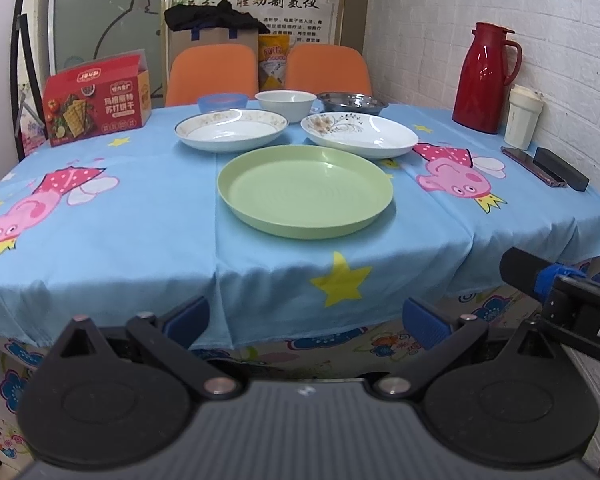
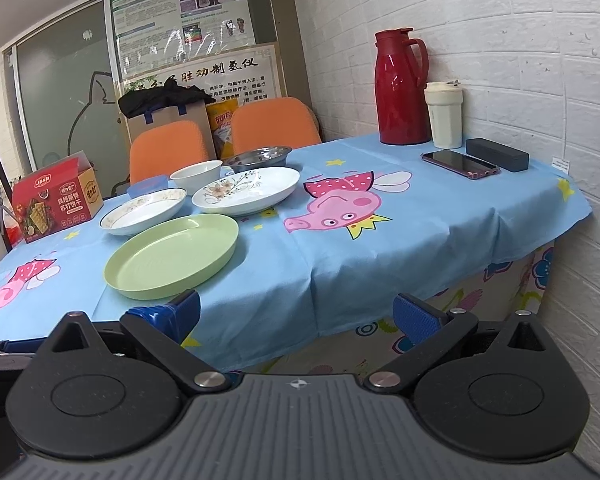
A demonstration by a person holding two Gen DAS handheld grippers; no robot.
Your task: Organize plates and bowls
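A green plate is seen at the middle of the blue cloth, nearest the table's front edge. Behind it, at 11 o'clock, a gold-rimmed plate is set, and at 1 o'clock a floral plate; the two lie just beside each other, and whether they touch the green plate cannot be told. Farther back a row is formed by a blue bowl, a white bowl and a steel bowl. A red box is placed at 10 o'clock, and a red jug, a cream cup, a phone and a black case are grouped at 2 o'clock by the brick wall. Two orange chairs are seen beyond the table. The left gripper is held before the table edge with its blue pads spread wide, nothing between them. The right gripper is likewise held off the front edge, well open and empty, with the green plate at its 11 o'clock.
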